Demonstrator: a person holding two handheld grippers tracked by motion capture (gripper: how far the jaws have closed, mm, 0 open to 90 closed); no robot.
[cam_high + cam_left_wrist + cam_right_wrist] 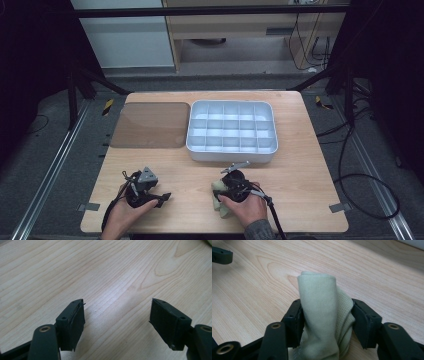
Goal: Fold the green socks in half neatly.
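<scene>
Now right gripper (pixel 327 312) jaws pinching cloth (pixel 322 315); left gripper (pixel 117 312) jaws spread; tray (pixel 231 150) compartments bare.

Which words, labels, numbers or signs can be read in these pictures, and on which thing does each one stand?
None can be read: no text stands on the folded cloth, the white divided tray, the brown lid or the wooden table.
The yellow-black tape marks on the floor are stripes only, no letters.
</scene>
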